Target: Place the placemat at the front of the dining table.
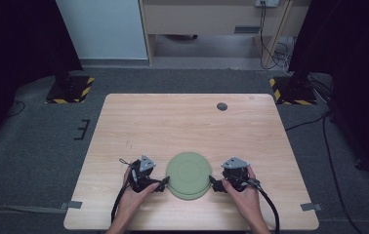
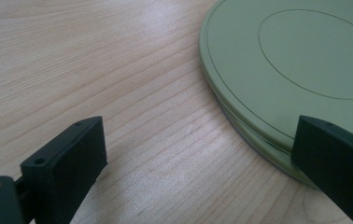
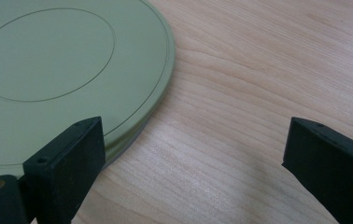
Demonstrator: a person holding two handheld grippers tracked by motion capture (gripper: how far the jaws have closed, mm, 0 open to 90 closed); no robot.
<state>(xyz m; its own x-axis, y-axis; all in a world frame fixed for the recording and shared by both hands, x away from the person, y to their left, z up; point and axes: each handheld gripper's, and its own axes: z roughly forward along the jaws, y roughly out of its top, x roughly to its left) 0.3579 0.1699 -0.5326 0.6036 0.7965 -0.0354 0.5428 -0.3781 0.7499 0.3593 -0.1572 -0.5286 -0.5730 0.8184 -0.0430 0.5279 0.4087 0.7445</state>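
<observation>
Two open grippers, left gripper (image 1: 163, 185) and right gripper (image 1: 213, 184), flank stacked green plates (image 1: 188, 174) on the near desk (image 1: 182, 122), seemingly approaching; next, close on a rim.

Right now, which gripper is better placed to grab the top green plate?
Roughly even, slightly left. The left gripper and right gripper flank the stacked green plates, both open. The left's jaw overlaps the rim more.

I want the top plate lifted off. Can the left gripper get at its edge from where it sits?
Probably yes: the left gripper is open beside the green plates, with bare table between.
</observation>
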